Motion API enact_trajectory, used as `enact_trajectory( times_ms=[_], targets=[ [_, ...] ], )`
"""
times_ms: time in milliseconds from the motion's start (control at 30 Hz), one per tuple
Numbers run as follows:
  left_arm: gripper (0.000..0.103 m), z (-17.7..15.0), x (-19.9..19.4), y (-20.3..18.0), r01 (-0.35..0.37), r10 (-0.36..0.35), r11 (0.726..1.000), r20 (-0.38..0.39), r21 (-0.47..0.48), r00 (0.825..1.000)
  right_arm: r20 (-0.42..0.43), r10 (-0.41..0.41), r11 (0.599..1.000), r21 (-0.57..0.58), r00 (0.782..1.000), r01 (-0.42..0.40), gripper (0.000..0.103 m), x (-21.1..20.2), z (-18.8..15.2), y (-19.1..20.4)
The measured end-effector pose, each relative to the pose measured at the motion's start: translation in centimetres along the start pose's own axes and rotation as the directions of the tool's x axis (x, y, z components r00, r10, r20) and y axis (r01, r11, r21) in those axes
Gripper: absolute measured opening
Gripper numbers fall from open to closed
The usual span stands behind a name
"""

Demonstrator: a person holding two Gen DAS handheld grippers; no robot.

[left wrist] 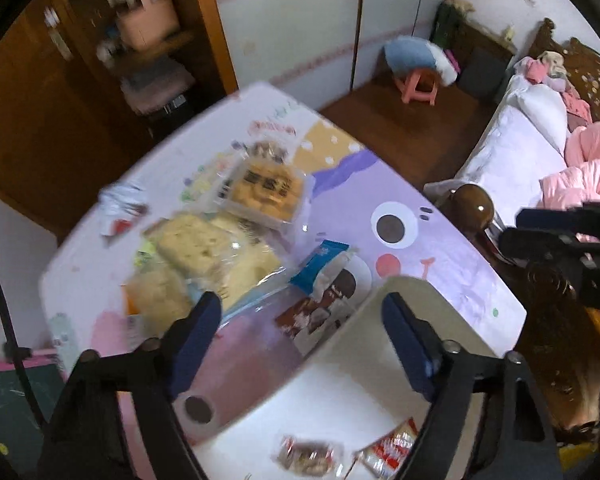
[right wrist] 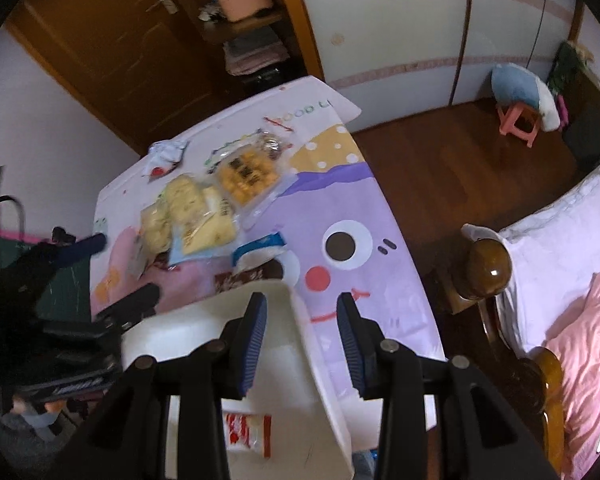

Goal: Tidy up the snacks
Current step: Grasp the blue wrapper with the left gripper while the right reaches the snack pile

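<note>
A white bin (left wrist: 340, 380) (right wrist: 204, 320) stands at the near end of a table with a cartoon cloth (left wrist: 420, 200) (right wrist: 360, 216). Inside it lie a red-and-white packet (left wrist: 388, 452) (right wrist: 248, 434) and a brownish packet (left wrist: 308, 456). Beyond the bin lie a blue-white packet (left wrist: 324, 264) (right wrist: 260, 250), a brown packet (left wrist: 320, 316), bagged bread (left wrist: 192, 248) (right wrist: 188, 216) and a clear tray of yellow biscuits (left wrist: 266, 194) (right wrist: 248, 176). My left gripper (left wrist: 304, 334) (right wrist: 112, 272) hangs open above the bin's far left corner. My right gripper (right wrist: 304, 340) (left wrist: 540, 236) is open over the bin's right wall, nothing pressed.
A crumpled white wrapper (left wrist: 120, 208) (right wrist: 166, 156) lies at the table's far left. Right of the table stands a bed with pink bedding (left wrist: 580, 168) (right wrist: 580, 320) and a wooden post (left wrist: 474, 204) (right wrist: 488, 264). A pink stool (left wrist: 418, 88) (right wrist: 518, 124) sits on the wood floor beyond.
</note>
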State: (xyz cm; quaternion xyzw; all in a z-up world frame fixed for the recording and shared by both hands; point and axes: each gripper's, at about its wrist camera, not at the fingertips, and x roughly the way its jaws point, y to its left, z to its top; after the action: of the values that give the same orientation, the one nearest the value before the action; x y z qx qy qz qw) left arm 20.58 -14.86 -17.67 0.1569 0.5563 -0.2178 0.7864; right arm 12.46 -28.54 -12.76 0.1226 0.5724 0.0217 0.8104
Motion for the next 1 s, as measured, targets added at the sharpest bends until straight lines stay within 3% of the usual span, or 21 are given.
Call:
enact_trajectory(
  times_ms=[167, 233, 300, 567, 733, 800, 833, 1000],
  targets=[
    [0.071, 2.4, 7.2, 0.4, 0.073, -0.078, 0.997, -0.143, -0.039, 0.987, -0.085, 0.022, 0.998, 0.053, 0.996, -0.018, 0.037, 5.2, 2.4, -2.6],
    [0.055, 2.9, 9.9, 0.4, 0.089, -0.095, 0.995, -0.202, -0.04, 0.975, -0.116, 0.033, 0.998, 0.061, 0.993, -0.026, 0.037, 7.0, 3.0, -3.2],
    [0.047, 3.2, 11.8, 0.2, 0.097, -0.101, 0.995, -0.251, -0.027, 0.963, -0.146, 0.04, 0.997, 0.068, 0.988, -0.03, 0.037, 8.6, 3.5, -3.6],
    [0.046, 3.3, 16.1, -0.5, 0.142, -0.132, 0.99, -0.348, 0.004, 0.928, -0.215, 0.057, 0.997, 0.071, 0.975, -0.043, 0.037, 12.7, 4.1, -3.9],
    [0.044, 3.1, 18.3, -1.2, 0.13, -0.115, 0.991, -0.414, 0.009, 0.903, -0.23, 0.046, 0.998, 0.058, 0.972, -0.033, 0.037, 13.5, 4.4, -3.6],
    [0.04, 3.2, 18.5, -1.5, 0.13, -0.112, 0.991, -0.408, 0.017, 0.906, -0.237, 0.051, 0.998, 0.052, 0.97, -0.04, 0.037, 13.7, 4.4, -3.4],
    [0.029, 3.1, 18.5, -1.8, 0.126, -0.105, 0.992, -0.397, 0.026, 0.912, -0.243, 0.052, 0.998, 0.048, 0.969, -0.041, 0.037, 13.9, 4.3, -3.2],
    [0.023, 2.6, 18.2, -2.1, 0.111, -0.089, 0.993, -0.34, 0.044, 0.936, -0.27, 0.065, 0.998, 0.024, 0.961, -0.061, 0.037, 14.8, 4.4, -2.2]
  ],
)
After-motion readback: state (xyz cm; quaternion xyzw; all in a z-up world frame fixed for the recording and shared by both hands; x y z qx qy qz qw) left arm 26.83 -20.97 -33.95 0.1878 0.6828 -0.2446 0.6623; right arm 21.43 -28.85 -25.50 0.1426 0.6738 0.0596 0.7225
